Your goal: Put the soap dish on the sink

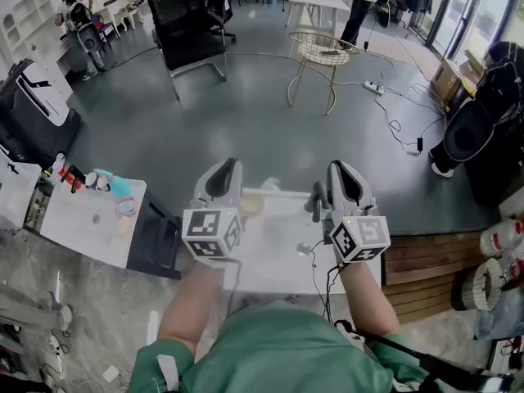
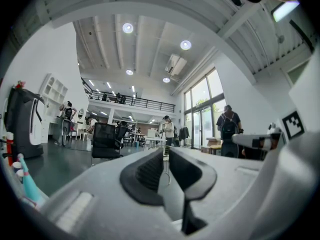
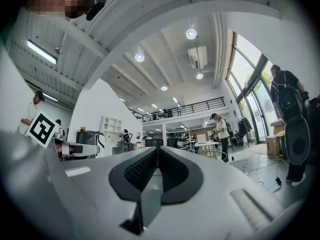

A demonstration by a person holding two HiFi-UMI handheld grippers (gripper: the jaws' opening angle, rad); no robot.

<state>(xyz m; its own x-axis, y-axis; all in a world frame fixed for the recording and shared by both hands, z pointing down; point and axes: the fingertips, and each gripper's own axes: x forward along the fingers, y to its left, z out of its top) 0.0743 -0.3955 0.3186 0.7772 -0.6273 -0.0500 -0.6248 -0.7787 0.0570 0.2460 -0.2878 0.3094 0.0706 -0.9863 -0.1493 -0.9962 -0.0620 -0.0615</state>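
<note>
Both grippers are held side by side above a white sink (image 1: 274, 256) with a dark faucet (image 1: 316, 205) at its right rim. My left gripper (image 1: 223, 170) points forward and upward, jaws shut with nothing between them (image 2: 166, 151). My right gripper (image 1: 345, 175) stands the same way, also shut and empty (image 3: 157, 151). A small clear dish-like thing (image 1: 125, 208), possibly the soap dish, lies on the white counter (image 1: 78, 232) to the left, apart from both grippers. A beige object (image 1: 251, 205) sits at the sink's far left corner, partly hidden by the left gripper.
Toothbrushes and a teal cup (image 1: 115, 187) stand on the left counter. A black office chair (image 1: 187, 27), a round wire table (image 1: 321, 54) and floor cables (image 1: 393, 105) lie ahead. Wooden planks (image 1: 426, 268) are at the right. People stand far back.
</note>
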